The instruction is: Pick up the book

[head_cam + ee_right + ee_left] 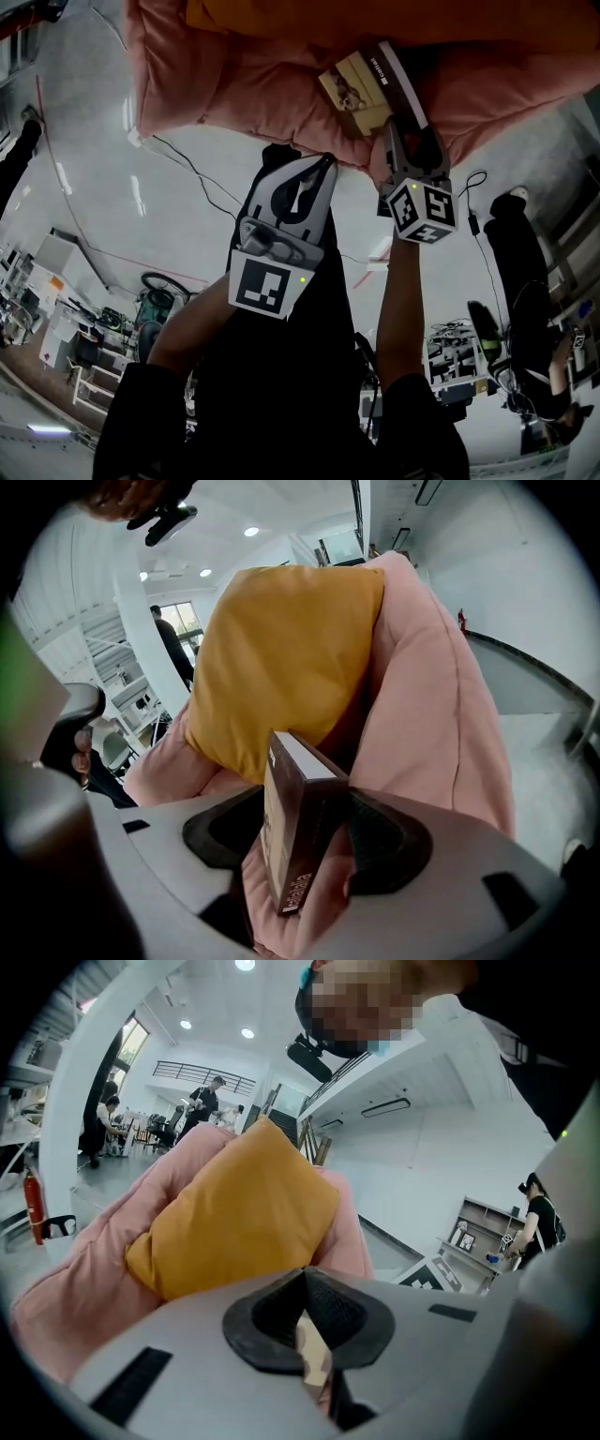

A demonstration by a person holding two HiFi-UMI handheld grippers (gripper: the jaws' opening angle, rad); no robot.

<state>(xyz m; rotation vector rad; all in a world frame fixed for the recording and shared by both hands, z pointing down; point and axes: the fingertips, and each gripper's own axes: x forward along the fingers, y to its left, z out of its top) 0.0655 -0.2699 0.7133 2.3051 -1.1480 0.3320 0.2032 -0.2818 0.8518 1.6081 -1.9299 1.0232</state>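
The book (286, 817) is seen standing on edge in the soft pink cushion (431, 724), on the near side of the orange pillow (281, 658). It lies between the jaws of the right gripper (307, 841), which are spread wide and not clamped on it. The left gripper (305, 1321) is closed and empty. The book is judged light, stiff and smooth-covered, best clamped across both covers beside the near spine. Its lower edge is hidden behind the jaws, and contact with the right pad cannot be settled.

pale glossy floor (141, 206), big pink cushion (234, 84) on it, orange pillow (328, 19) on the cushion at twelve o'clock, book (370, 89) at the pillow's six o'clock
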